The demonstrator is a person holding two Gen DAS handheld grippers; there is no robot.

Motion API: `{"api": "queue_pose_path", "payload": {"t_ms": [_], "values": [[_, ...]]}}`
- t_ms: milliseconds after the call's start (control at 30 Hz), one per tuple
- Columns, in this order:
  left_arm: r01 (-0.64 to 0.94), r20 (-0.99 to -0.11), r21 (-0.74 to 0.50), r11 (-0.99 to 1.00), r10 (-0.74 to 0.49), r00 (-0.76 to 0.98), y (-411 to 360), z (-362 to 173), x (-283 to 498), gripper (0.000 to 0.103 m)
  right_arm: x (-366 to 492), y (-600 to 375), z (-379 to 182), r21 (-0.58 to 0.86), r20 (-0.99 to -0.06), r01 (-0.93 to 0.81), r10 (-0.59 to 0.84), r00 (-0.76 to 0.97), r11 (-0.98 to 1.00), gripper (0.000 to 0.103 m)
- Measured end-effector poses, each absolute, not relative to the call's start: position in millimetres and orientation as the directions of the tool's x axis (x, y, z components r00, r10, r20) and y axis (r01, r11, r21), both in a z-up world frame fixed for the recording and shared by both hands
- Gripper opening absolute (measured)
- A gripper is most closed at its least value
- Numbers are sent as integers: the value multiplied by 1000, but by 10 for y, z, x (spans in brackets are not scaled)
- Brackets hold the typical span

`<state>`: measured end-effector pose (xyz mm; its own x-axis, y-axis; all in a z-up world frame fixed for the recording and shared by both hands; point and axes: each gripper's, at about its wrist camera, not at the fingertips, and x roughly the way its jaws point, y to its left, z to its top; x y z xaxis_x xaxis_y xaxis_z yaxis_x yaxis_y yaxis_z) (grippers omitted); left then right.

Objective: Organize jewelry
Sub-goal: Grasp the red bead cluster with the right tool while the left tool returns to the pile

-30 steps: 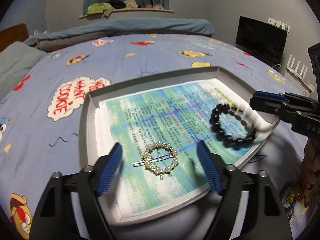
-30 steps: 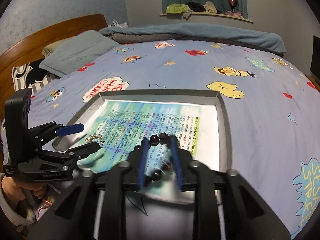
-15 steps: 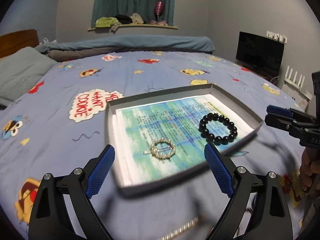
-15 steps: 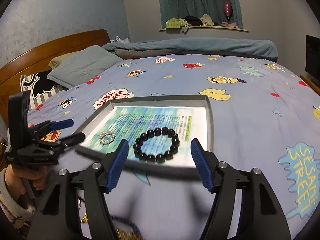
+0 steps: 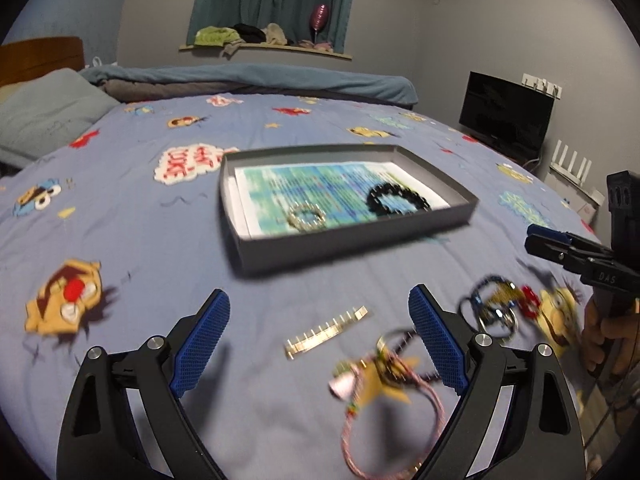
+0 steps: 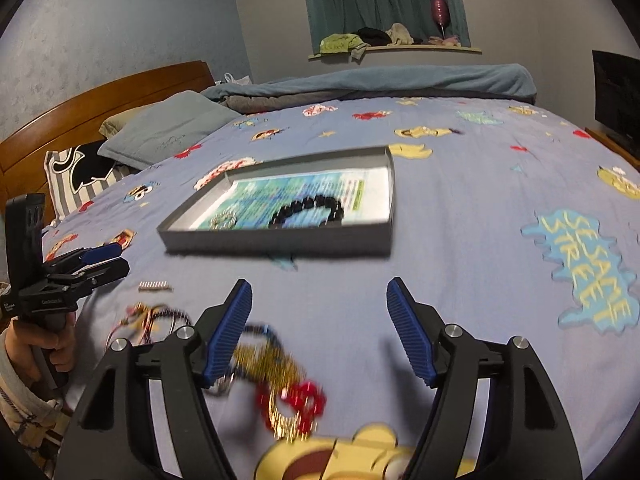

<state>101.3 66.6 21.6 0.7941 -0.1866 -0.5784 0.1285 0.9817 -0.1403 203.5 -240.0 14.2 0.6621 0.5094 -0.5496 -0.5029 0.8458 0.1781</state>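
I hold my left tool (image 5: 318, 336) above the bed (image 5: 160, 240) with its blue pads spread wide and nothing between them, and my right tool (image 6: 320, 330) hangs the same way, pads wide apart and gripping nothing. Ahead of both sits the grey tray (image 5: 352, 240) on the blue cartoon bedspread, lined with a printed sheet of paper (image 5: 312, 188). Inside it lie the black bead bracelet (image 5: 398, 200), toward the right, and the round pearl hair clip (image 5: 306, 220), near the front wall toward the left; the two are apart from each other. The rest of the jewelry is out on the bedspread, nearer to me than the tray. A straight gold hair clip (image 5: 326, 332) lies between my left tool's pads in the left view. Beside it to the right is a tangle with a pink cord loop (image 5: 390, 408), partly hidden behind my right-hand pad. Further right is a second heap of gold chain and dark loops with a red flower piece (image 6: 296, 400), which shows low in the right view, just beside my right tool's left pad. These pieces are blurred, so I cannot tell finer detail.
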Motion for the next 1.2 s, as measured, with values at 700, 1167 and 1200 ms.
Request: {"api": "queue_pose_path", "payload": {"t_ms": [700,1167,1200], "values": [[164,-618,-142,976,-217,755,216,-114,693,91,1634,-2406,-235,176,-582,-539,529,618,824,22],[269,-607,-112,957,-280,744,-167,60,845,91,1683,-2910,-150,206,-522,-407,452,723,890,21],[280,-608,-109,954,-286,740,-213,64,867,91,1694,-2952,-153,212,-519,-391,442,732,896,21]]}}
